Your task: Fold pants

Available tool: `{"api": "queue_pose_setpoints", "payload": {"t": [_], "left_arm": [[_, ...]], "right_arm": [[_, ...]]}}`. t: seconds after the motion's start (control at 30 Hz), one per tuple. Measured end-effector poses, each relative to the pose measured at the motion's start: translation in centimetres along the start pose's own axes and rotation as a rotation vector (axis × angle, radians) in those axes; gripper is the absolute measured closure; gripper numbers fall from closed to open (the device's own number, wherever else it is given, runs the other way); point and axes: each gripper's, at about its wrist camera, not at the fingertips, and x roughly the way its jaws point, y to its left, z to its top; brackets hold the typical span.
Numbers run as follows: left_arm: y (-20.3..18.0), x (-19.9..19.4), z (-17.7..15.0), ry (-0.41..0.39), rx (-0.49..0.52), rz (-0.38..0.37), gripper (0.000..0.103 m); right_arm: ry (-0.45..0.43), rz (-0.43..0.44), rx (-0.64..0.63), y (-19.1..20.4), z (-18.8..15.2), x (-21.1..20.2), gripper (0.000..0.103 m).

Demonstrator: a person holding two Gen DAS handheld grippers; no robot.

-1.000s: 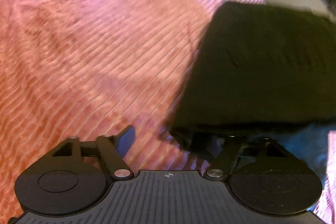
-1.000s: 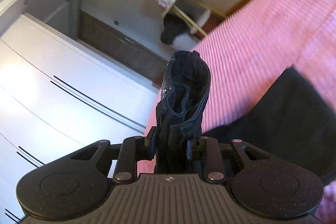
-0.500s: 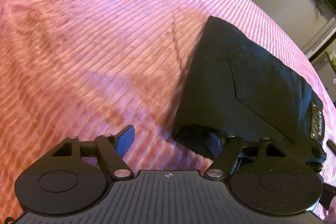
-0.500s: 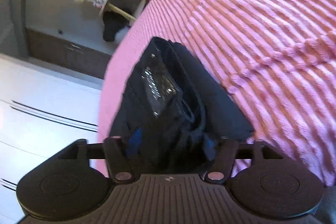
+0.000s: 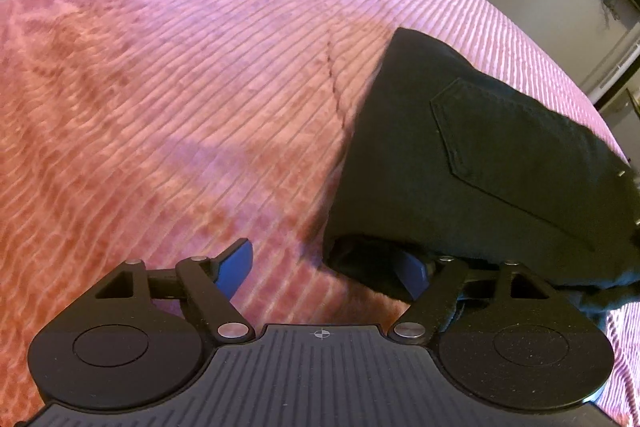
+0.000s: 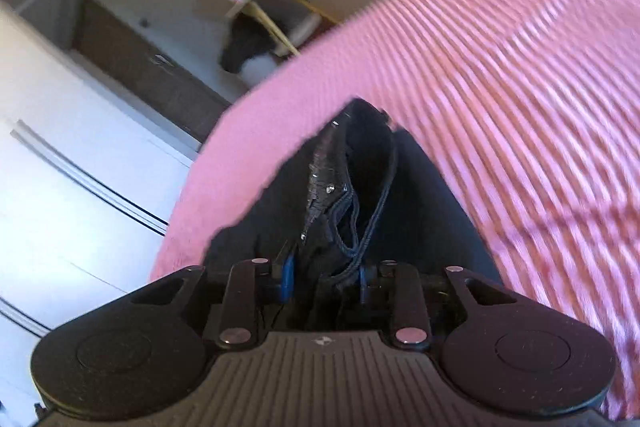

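Left tool: my left tool (image 5: 326, 263) sits low over the bed with its blue pads wide apart; the right-hand pad is tucked under the near edge of the pants, the other lies bare on the cover, so nothing is pinched.
Right tool: my right tool (image 6: 324, 277) is clamped on a bunched thickness of dark cloth, with seam and stitching standing up between the pads.
Pants: the black pants (image 5: 480, 163) lie as a compact folded block on the right part of the bed, back pocket (image 5: 516, 147) facing up, well clear of the far edge.
Bed: the pink ribbed bed cover (image 5: 180, 115) carries the whole job; it has a crease running beside the pants.
Done so far: I judge the main folds are made, since the cloth shows as one stacked bundle with layered edges and no legs are trailing in view.
Left to do: by my reading, lay down and let go the end I grip with the right, draw the left pad out from under, and perhaps square the edges.
Unclear: the right wrist view is blurred, so I cannot tell which part of the pants I hold.
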Motion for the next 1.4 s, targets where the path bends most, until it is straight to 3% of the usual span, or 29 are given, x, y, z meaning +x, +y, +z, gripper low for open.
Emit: {"api": "queue_pose_setpoints", "payload": {"t": [0.2, 0.37, 0.47, 0.57, 0.63, 0.7, 0.83, 0.93, 1.0, 1.03, 1.1, 1.2, 1.4], "left_arm": [[0.1, -0.3, -0.1, -0.018, -0.01, 0.001, 0.019], [0.1, -0.7, -0.1, -0.044, -0.009, -0.009, 0.019], [0.0, -0.8, -0.1, -0.05, -0.01, -0.015, 0.018], [-0.2, -1.0, -0.2, -0.059, -0.003, -0.02, 0.017], [-0.4, -1.3, -0.3, -0.062, 0.006, -0.01, 0.017], [-0.4, -1.7, -0.4, -0.067, 0.006, -0.007, 0.017], [-0.4, -3.4, -0.5, -0.112, 0.004, -0.014, 0.017], [-1.8, -4.4, -0.5, -0.126, 0.047, 0.05, 0.017], [-2.5, -5.2, -0.3, -0.128, 0.063, 0.07, 0.017], [-2.7, -6.0, 0.0, -0.15, 0.069, 0.045, 0.017], [-3.2, -7.5, 0.8, -0.224, 0.087, 0.018, 0.005], [-4.8, -7.4, 2.3, -0.3, 0.181, 0.007, 0.003], [-9.0, 0.2, 5.0, -0.215, 0.332, 0.054, 0.003]], "right_arm": [[-0.036, 0.002, -0.061, 1.5, 1.2, -1.3, 0.076], [-0.059, -0.012, -0.097, 1.3, 0.0, -3.6, 0.076], [-0.067, -0.047, -0.111, 0.0, -0.3, -3.5, 0.076], [-0.016, -0.096, -0.06, -2.5, -0.5, -2.3, 0.075], [0.052, -0.2, -0.04, -4.1, -0.7, -1.5, 0.065], [0.018, -0.292, -0.051, -4.9, -0.5, -2.4, 0.062], [-0.056, -0.301, -0.106, -4.8, 1.4, -5.0, 0.06], [-0.067, -0.282, -0.224, -2.4, 2.3, -5.1, 0.061], [-0.05, -0.266, -0.314, -0.5, 2.5, -3.8, 0.061], [-0.041, -0.26, -0.353, 0.5, 2.5, -3.1, 0.061], [-0.007, -0.245, -0.43, 2.4, 2.4, -1.0, 0.061], [0.045, -0.244, -0.52, 4.3, 2.0, 2.6, 0.065], [0.152, -0.405, -0.652, 5.5, 1.5, 9.2, 0.074]]}}
